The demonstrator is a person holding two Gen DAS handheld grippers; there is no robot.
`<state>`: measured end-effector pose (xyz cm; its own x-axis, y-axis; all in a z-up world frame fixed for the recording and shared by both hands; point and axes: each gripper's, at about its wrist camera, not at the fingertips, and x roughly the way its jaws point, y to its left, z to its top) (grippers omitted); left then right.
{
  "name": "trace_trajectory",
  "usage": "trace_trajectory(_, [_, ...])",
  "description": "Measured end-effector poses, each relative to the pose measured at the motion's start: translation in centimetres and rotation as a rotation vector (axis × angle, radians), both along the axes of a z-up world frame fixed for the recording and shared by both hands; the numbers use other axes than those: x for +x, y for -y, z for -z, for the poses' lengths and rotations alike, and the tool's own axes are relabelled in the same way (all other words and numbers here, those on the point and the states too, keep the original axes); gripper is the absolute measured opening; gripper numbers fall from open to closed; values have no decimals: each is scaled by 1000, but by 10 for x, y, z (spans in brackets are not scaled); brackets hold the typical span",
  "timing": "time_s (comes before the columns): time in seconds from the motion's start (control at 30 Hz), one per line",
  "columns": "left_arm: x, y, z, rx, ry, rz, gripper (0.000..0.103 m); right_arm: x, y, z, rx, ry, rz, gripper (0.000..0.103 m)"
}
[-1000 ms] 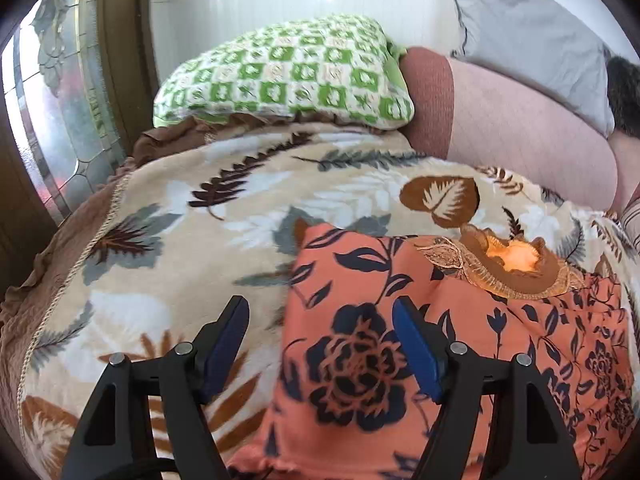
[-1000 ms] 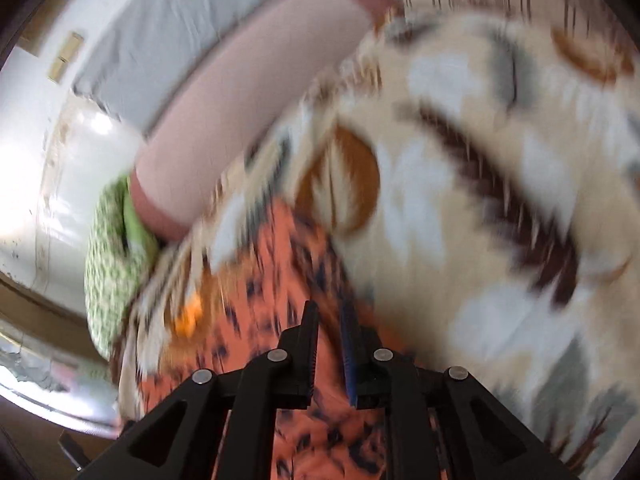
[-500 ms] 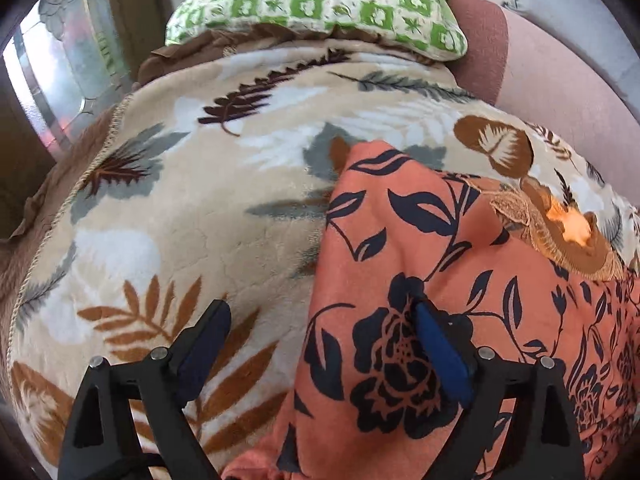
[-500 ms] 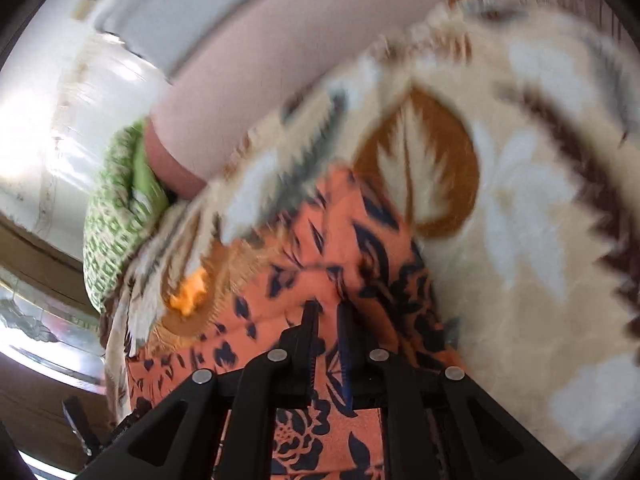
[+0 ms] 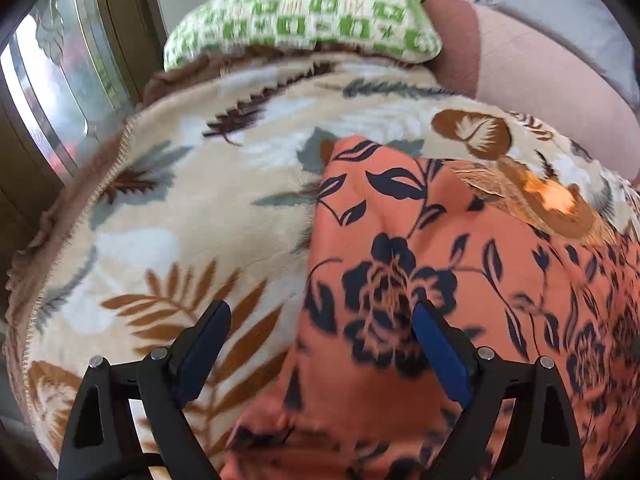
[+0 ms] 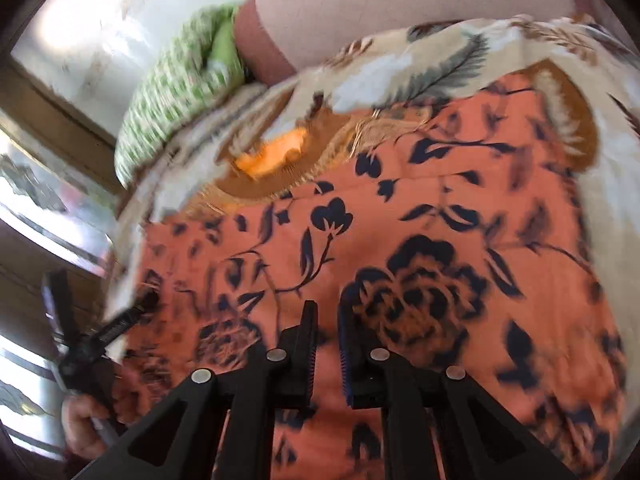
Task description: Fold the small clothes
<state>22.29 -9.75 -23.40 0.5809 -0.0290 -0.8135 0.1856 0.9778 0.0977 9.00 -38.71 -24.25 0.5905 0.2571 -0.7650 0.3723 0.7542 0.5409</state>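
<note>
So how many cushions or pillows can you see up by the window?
1: the green and white checked pillow lies at the far end of the leaf-print blanket, beside the window. Others may be hidden out of view.

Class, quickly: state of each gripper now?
Left gripper: open, above the orange floral garment, gripping nothing.
Right gripper: shut, nothing visibly held.

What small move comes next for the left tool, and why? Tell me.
Probably lower the left tool and close it on the near left edge of the orange floral garment. Its jaws stand wide open with nothing gripped, straddling that edge where it meets the leaf-print blanket. The right tool is shut over the garment's middle; whether it pinches cloth is unclear.
</note>
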Motion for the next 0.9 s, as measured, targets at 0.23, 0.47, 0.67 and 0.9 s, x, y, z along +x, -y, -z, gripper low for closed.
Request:
trace_trajectory(0.23, [-74,-53,-24,-64,24,19,93,-101,35,-49,-4,120,78,26])
trace_trajectory(0.47, [-142,-102,-38,0,-15,111,93,-221,86,-66,52,113,164,85])
trace_trajectory(0.67, [-170,-147,-50,-99,-89,145,93,-272,115,-53,198,108,173,85])
trace_trajectory(0.9, [-177,-177,-44,-230,-176,71,93,-281,107,-14,359,82,131,84])
